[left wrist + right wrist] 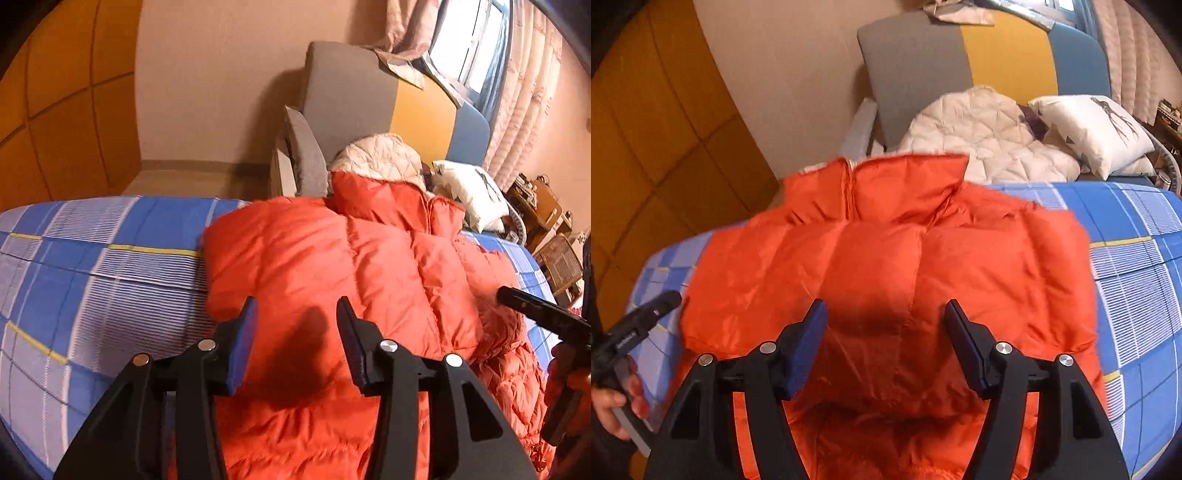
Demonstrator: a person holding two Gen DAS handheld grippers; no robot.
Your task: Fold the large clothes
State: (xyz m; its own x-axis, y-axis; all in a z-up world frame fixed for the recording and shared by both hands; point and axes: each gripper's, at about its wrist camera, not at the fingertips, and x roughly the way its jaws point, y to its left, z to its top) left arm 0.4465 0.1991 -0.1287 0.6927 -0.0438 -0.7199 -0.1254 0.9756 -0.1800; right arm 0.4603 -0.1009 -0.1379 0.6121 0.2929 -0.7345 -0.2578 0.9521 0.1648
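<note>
An orange puffer jacket (332, 266) lies spread on the blue plaid bed cover (92, 266). In the right wrist view the jacket (879, 258) shows its collar (905, 184) at the far end. My left gripper (297, 302) hovers open just above the jacket, with nothing between its fingers. My right gripper (885, 304) is also open over the jacket's middle, and its pads touch no cloth. Each gripper shows in the other's view: the right gripper (535, 314) at the right edge and the left gripper (646, 317) at the left edge, held by a hand (613, 406).
A white quilted garment (979, 129) and a white pillow (1100, 129) lie at the bed's head, against a grey, yellow and blue headboard (923, 66). Wooden panels (66, 110) stand on the left. Curtains (524, 92) and cluttered furniture (546, 221) are on the right.
</note>
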